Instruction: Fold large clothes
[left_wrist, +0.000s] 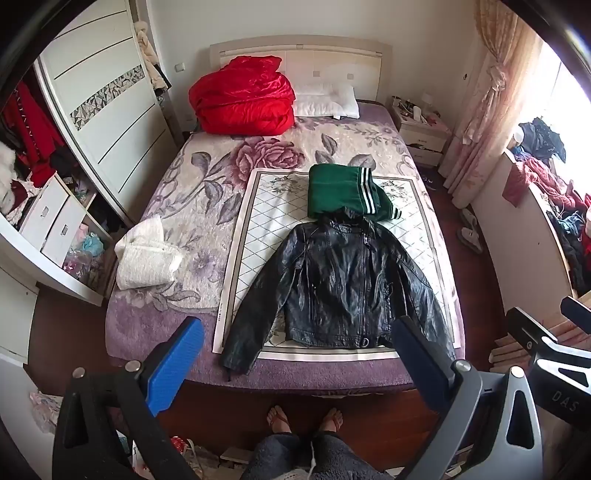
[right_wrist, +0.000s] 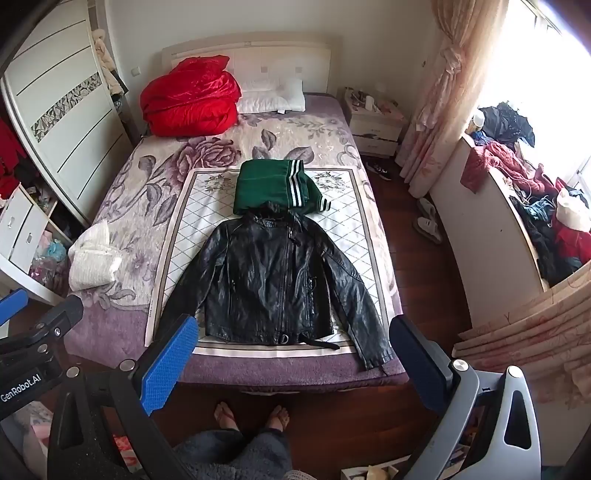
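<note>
You stand at the foot of the bed (left_wrist: 155, 325), your feet (left_wrist: 304, 421) just short of its edge, with both tools held up over the floor and tipped down toward the mattress. Your left gripper (left_wrist: 295, 354) has its fingers (left_wrist: 173, 365) spread wide with nothing between them, and your right gripper (right_wrist: 291, 354) is spread just as wide and holds nothing either.

The black leather jacket (left_wrist: 332, 280) lies flat and face up on the diamond-patterned mat (left_wrist: 258, 229) in the middle of the bed, zipped, collar away from you and both sleeves angled out and down toward the bed's near edge. Its left-hand sleeve in the left wrist view runs off the mat onto the purple cover. A folded green garment (left_wrist: 340, 192) with white stripes sits just beyond the collar, touching it. A folded white knit (left_wrist: 144, 258) rests near the bed's left edge, and a red quilt (left_wrist: 240, 99) is heaped beside a white pillow (left_wrist: 328, 99) at the headboard.
</note>
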